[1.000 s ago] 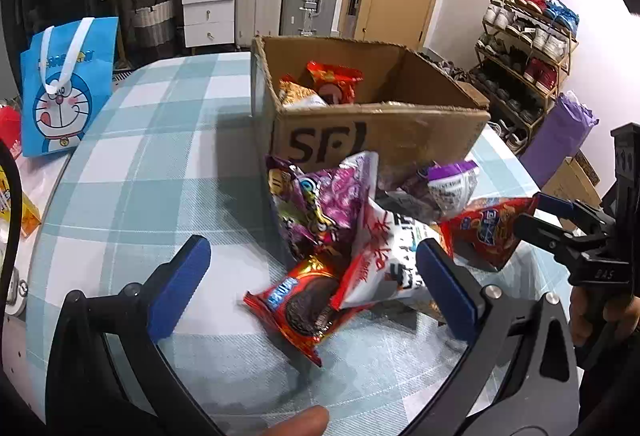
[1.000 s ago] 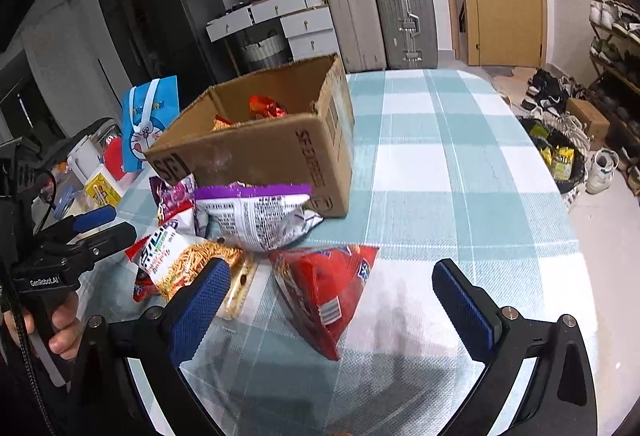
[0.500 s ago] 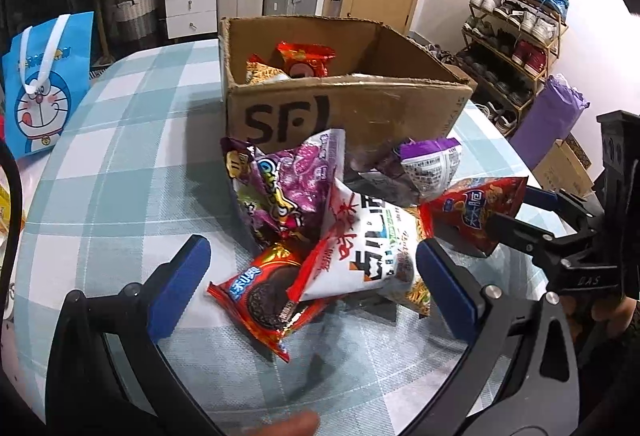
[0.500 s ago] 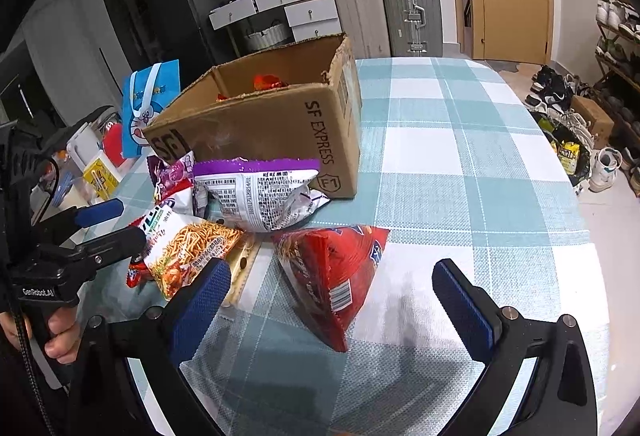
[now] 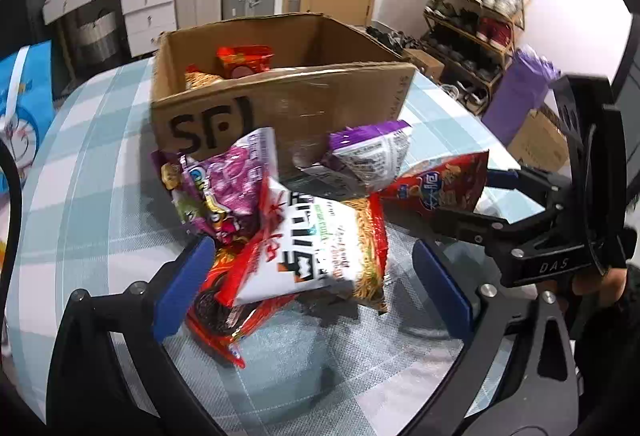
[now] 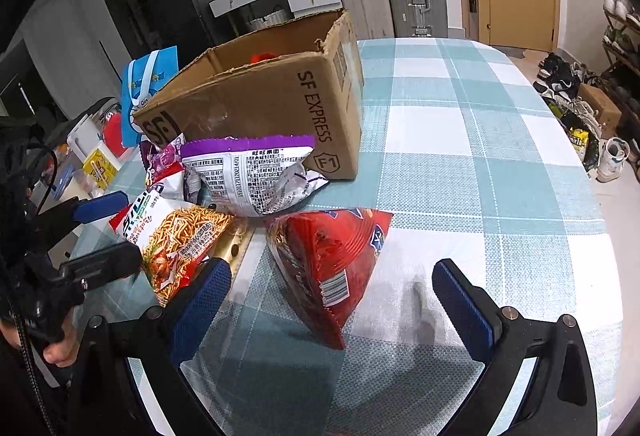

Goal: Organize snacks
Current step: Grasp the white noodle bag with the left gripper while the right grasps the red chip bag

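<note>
An open cardboard box (image 5: 280, 108) (image 6: 260, 104) stands on the checked table with a red packet (image 5: 244, 60) inside. Snack bags are piled in front of it: a purple bag (image 5: 224, 184), a white-and-purple bag (image 5: 372, 152) (image 6: 248, 176), a noodle bag (image 5: 320, 252) (image 6: 180, 236), a red cookie packet (image 5: 216, 312) and a red bag (image 5: 440, 184) (image 6: 328, 264). My left gripper (image 5: 312, 292) (image 6: 116, 232) straddles the noodle bag and cookie packet; its jaws are closing and the pads are not pressing. My right gripper (image 6: 332, 304) (image 5: 468, 196) is open around the red bag.
A blue cartoon bag (image 5: 20, 108) (image 6: 148, 88) stands at the table's left, with small yellow and red items (image 6: 98, 164) near it. The checked cloth (image 6: 480, 156) stretches right of the box. Suitcases, drawers and a shoe rack (image 5: 472, 8) line the room behind.
My left gripper has moved forward into the pile, so the noodle bag and cookie packet now lie between its fingers. The right gripper has edged slightly closer to the red bag.
</note>
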